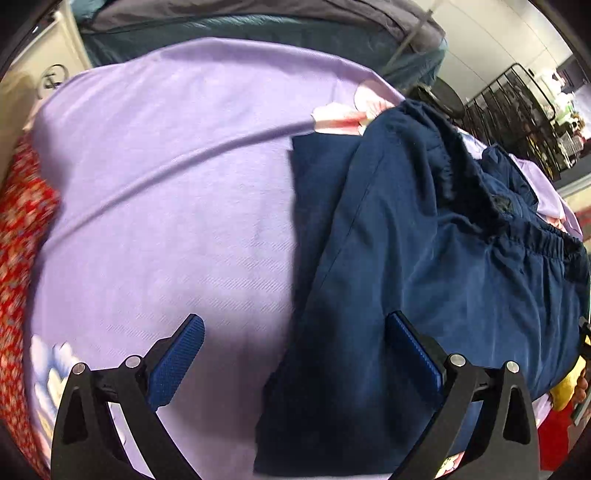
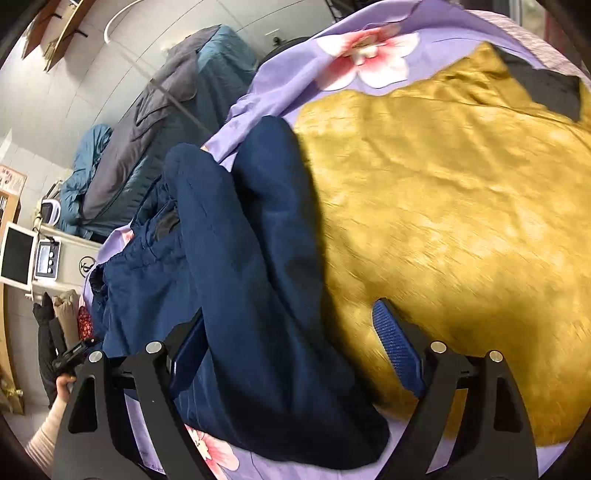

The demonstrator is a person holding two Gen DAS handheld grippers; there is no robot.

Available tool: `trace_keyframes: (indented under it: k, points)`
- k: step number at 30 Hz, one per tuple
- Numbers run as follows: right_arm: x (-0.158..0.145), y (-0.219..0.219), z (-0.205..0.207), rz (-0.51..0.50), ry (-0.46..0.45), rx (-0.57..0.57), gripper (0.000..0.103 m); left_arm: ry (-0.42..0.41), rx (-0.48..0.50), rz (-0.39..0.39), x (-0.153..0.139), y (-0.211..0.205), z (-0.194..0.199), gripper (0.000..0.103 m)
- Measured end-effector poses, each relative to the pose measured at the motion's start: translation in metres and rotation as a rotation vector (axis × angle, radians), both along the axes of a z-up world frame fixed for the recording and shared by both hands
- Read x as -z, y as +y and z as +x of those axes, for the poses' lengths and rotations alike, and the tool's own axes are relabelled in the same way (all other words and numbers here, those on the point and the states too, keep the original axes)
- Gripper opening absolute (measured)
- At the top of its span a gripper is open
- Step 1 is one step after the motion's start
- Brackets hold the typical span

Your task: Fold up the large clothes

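Left wrist view. My left gripper (image 1: pixel 295 354): jaws spread wide, nothing between the blue pads, at the bottom of the frame over the bed. Navy trousers (image 1: pixel 424 266): right half of the frame, lying folded on the lilac bedsheet (image 1: pixel 166 184), elastic waistband bunched toward the upper right; my right-hand finger sits over their lower part. Red patterned cloth (image 1: pixel 22 229): left edge. Teal and grey bedding (image 1: pixel 258 22): top of the frame.

Right wrist view. My right gripper (image 2: pixel 291 343): jaws wide, empty, bottom of the frame; the trousers (image 2: pixel 240 258) lie beneath, centre-left, running from the upper middle down to the bottom. Mustard-yellow garment (image 2: pixel 461 221): right half, just beside the trousers, edges touching. Sheet with pink flower print (image 2: pixel 369 51): top. A hand (image 2: pixel 64 384) holding the other gripper: lower left edge.
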State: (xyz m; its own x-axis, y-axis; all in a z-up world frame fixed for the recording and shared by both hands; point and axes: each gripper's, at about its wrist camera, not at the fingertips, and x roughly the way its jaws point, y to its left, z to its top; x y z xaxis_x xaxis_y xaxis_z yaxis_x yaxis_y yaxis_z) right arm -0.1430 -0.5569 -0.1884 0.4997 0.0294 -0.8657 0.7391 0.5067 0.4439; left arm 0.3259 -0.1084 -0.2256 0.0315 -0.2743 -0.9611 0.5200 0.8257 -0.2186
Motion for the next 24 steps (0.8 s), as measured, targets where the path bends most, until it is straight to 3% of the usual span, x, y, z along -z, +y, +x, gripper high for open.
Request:
trace_keyframes:
  k: [7,9,12,17,18,20,24]
  points:
    - [0.018,-0.001,0.054,0.038,0.006,-0.102,0.084,0.096,0.003,-0.03,0.024,-0.027,0.018,0.098]
    - [0.026,0.007,0.074,0.003,0.075,-0.153,0.084,0.128,-0.002,-0.043,0.031,-0.034,0.022,0.098]
    - [0.032,0.012,0.084,-0.039,0.128,-0.157,0.077,0.177,-0.032,-0.056,0.044,-0.041,0.029,0.098]
    - [0.034,0.011,0.078,-0.037,0.114,-0.111,0.065,0.146,-0.004,-0.051,0.042,-0.052,0.028,0.097]
    - [0.033,0.013,0.077,-0.045,0.115,-0.113,0.062,0.139,0.001,-0.054,0.041,-0.055,0.026,0.095]
    - [0.03,0.019,0.08,-0.067,0.13,-0.112,0.055,0.128,0.022,-0.067,0.036,-0.062,0.02,0.078]
    - [0.019,0.031,0.084,-0.103,0.136,-0.102,0.04,0.074,0.05,-0.061,0.023,-0.066,0.008,0.062]
